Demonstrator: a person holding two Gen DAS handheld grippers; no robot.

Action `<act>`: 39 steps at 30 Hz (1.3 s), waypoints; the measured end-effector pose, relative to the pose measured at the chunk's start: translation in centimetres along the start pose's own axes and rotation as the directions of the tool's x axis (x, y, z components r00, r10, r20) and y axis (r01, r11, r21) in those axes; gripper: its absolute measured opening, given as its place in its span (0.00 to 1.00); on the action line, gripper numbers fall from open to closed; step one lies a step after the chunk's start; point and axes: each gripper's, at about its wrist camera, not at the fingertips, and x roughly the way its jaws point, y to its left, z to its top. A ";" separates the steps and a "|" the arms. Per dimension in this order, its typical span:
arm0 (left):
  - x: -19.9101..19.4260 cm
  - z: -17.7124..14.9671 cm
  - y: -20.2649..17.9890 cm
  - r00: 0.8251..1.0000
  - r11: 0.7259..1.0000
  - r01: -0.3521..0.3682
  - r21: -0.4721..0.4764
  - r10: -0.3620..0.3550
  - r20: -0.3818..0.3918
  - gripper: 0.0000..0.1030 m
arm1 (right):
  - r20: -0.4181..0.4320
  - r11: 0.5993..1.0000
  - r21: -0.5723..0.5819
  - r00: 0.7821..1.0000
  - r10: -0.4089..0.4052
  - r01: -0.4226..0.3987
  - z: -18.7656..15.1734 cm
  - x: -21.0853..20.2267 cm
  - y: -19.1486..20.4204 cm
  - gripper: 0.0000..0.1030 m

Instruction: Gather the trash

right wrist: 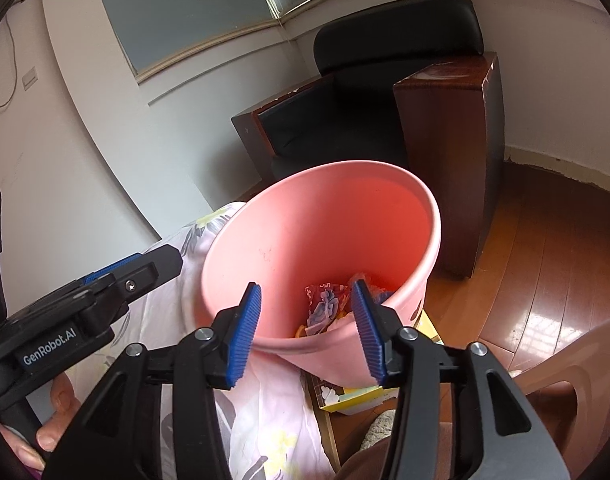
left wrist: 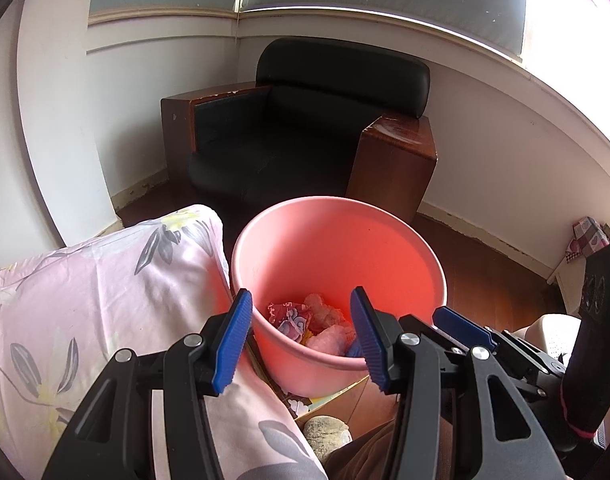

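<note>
A pink trash bin stands beside the bed, also in the right wrist view. Inside lie a red patterned wrapper and crumpled pink tissue. My left gripper is open and empty, its blue fingertips straddling the bin's near rim. My right gripper is open and empty over the same rim. The right gripper shows in the left wrist view, and the left gripper shows at the left of the right wrist view.
A bed with pink floral bedding lies left of the bin. A black armchair with wooden arms stands behind it. A cardboard box sits under the bin. Wooden floor lies to the right.
</note>
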 end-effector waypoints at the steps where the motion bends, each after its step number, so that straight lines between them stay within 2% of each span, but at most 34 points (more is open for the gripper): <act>1: -0.2 -0.1 0.0 1.000 1.000 0.000 -0.002 0.000 0.001 0.49 | 0.001 1.000 -0.004 1.000 0.000 0.000 -0.1 -0.2 0.2 0.47; 11: -2.2 -0.7 0.5 1.000 1.000 0.002 -0.011 -0.001 0.024 0.49 | 0.011 1.000 -0.027 1.000 -0.001 0.002 -1.0 -1.7 1.8 0.47; 23: -4.6 -1.4 1.2 0.999 1.000 -0.012 -0.026 0.013 0.045 0.49 | 0.072 0.993 -0.103 0.996 -0.050 0.057 -1.7 -3.7 4.6 0.47; 39: -8.2 -2.7 3.7 0.995 0.997 -0.060 -0.057 0.065 0.078 0.49 | 0.159 0.986 -0.131 0.984 -0.087 0.108 -2.3 -6.0 7.6 0.47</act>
